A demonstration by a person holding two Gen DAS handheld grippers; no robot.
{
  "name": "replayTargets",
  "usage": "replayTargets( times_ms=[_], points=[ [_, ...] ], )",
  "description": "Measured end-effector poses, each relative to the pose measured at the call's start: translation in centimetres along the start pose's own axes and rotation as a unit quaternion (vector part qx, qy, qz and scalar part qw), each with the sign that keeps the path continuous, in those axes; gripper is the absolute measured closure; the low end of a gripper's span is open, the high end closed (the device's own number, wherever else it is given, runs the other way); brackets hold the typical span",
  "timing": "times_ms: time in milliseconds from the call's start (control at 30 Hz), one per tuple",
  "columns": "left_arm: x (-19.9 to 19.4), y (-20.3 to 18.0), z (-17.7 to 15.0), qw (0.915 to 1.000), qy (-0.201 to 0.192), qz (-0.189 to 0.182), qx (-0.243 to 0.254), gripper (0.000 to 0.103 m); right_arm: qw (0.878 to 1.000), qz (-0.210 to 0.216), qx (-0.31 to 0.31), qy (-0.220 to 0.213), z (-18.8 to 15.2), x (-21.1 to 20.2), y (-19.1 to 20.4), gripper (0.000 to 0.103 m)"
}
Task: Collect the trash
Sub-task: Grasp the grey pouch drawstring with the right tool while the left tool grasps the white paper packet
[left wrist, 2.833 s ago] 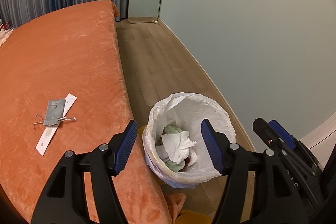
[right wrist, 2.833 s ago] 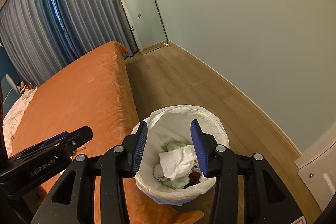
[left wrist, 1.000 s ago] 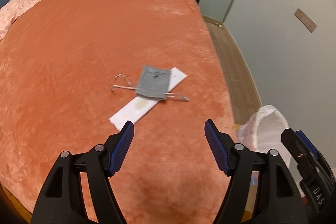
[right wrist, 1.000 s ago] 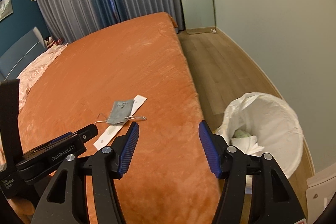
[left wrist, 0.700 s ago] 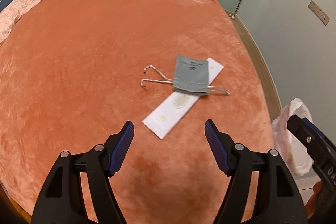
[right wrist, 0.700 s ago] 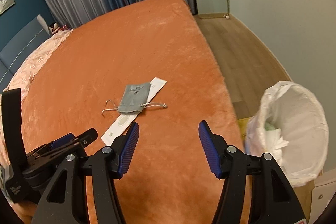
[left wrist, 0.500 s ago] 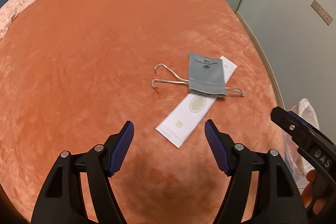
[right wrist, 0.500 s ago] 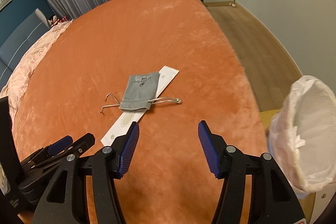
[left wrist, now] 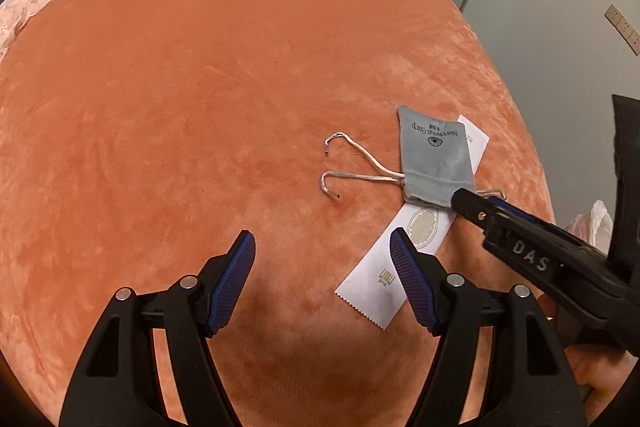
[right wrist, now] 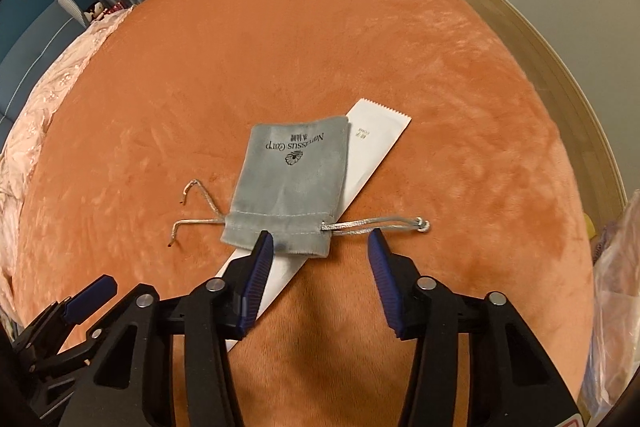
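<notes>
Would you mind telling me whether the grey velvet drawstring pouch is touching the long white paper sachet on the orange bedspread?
Touching. The right wrist view shows the grey velvet drawstring pouch lying flat across the long white paper sachet, covering its middle with no gap.

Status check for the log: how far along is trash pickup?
Done: the bin liner shows only at the edge, contents unseen. In hand: nothing; right claw, its jaws just narrowing, sits over the pouch mouth, ungripped; left claw open. Left: pouch and wrapper on the bed.
</notes>
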State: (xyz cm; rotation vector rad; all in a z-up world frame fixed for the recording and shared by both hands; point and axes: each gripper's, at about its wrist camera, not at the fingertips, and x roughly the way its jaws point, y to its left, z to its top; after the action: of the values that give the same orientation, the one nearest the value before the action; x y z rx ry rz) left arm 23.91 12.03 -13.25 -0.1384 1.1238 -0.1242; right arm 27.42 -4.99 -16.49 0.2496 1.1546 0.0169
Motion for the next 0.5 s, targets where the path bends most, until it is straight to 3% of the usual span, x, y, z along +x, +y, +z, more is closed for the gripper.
replayTargets(
  times_ms=[67, 200, 400, 500],
  points=[
    [0.3, -0.3, 0.0, 1.0000, 0.001, 0.001, 0.005, 0.037, 1.000, 0.007, -0.003, 0.008, 0.0, 0.7, 0.1, 0.083],
    [0.7, -0.7, 0.1, 1.0000, 0.005, -0.004, 0.005, 0.037, 1.000, 0.010, -0.020, 0.000, 0.0, 0.2, 0.4, 0.097],
    [1.1, -2.6, -0.2, 0.9996, 0.010, -0.018, 0.019, 0.036, 1.000, 0.005, 0.002, -0.020, -1.4, -2.1, -1.8, 0.100],
    [1.6, -4.0, -0.6, 0.9989, 0.014, -0.027, 0.034, 0.029, 0.999, 0.005, 0.028, -0.034, -2.4, -3.8, -3.9, 0.100]
  ],
)
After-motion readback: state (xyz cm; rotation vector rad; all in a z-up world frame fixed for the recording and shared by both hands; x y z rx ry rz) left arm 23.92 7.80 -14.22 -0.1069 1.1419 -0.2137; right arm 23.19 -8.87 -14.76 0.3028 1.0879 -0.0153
